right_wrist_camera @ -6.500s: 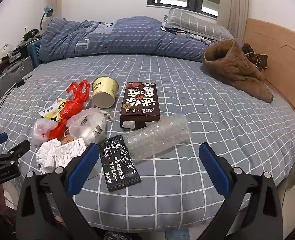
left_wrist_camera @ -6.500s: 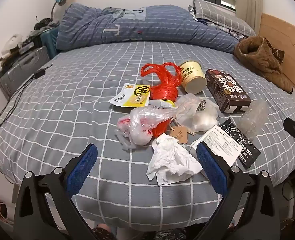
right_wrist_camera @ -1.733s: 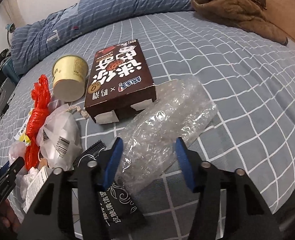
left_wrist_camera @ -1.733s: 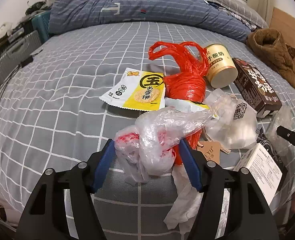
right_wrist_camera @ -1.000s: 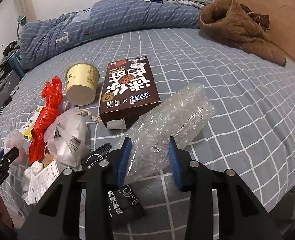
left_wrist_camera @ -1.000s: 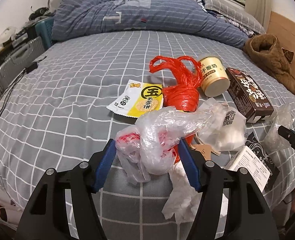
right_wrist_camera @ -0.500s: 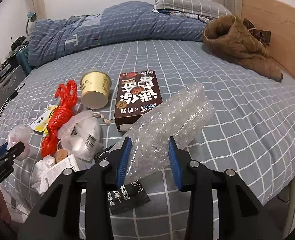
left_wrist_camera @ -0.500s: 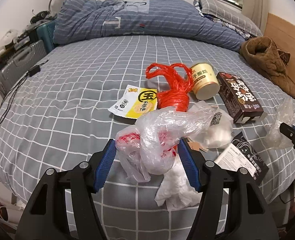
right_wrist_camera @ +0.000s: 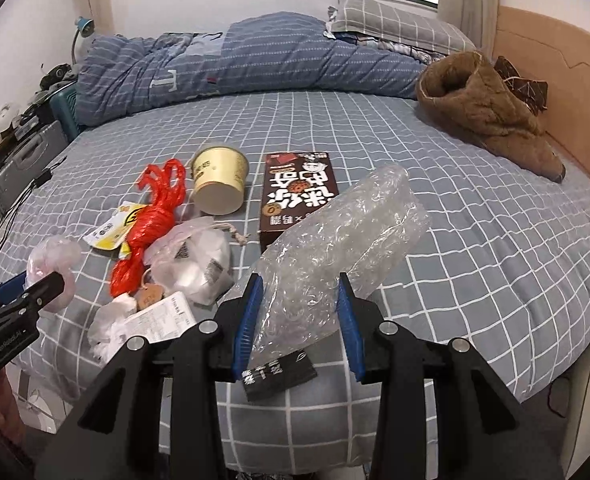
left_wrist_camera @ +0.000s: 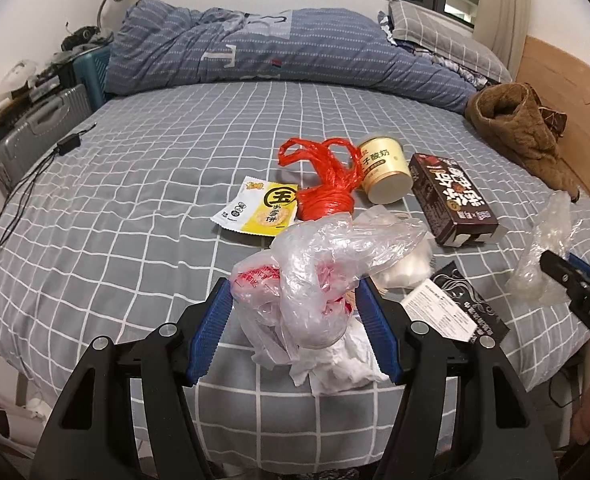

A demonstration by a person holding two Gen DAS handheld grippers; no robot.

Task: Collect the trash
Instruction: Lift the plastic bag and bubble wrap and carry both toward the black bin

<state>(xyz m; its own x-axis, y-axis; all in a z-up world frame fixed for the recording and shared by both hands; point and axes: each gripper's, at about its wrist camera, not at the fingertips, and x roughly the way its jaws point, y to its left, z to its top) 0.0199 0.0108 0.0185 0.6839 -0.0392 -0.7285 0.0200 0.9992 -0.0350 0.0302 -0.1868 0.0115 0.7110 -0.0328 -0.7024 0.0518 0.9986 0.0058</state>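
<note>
My left gripper (left_wrist_camera: 295, 316) is shut on a clear plastic bag with red print (left_wrist_camera: 315, 272), held above the bed's near edge. My right gripper (right_wrist_camera: 299, 316) is shut on a sheet of bubble wrap (right_wrist_camera: 343, 232), lifted off the bed; it also shows in the left wrist view (left_wrist_camera: 543, 248). On the grey checked bed (left_wrist_camera: 135, 184) lie a red plastic bag (left_wrist_camera: 327, 188), a yellow snack wrapper (left_wrist_camera: 263, 208), a cream paper cup (left_wrist_camera: 383, 172), a brown box (left_wrist_camera: 451, 196), a white pouch (right_wrist_camera: 199, 264), crumpled tissue (left_wrist_camera: 343, 368), a white leaflet (left_wrist_camera: 443, 316) and a black packet (right_wrist_camera: 279, 372).
A blue striped duvet (left_wrist_camera: 279, 52) and pillows (right_wrist_camera: 391, 20) lie at the far side. A brown fleece garment (right_wrist_camera: 483, 112) lies at the right by the wooden headboard (right_wrist_camera: 575, 80). A grey suitcase (left_wrist_camera: 35, 128) and a black cable (left_wrist_camera: 23, 196) are at the left.
Both grippers have pulled back and up from the bed, each carrying its load: the plastic bag in the left, the bubble wrap in the right. The other trash has not moved.
</note>
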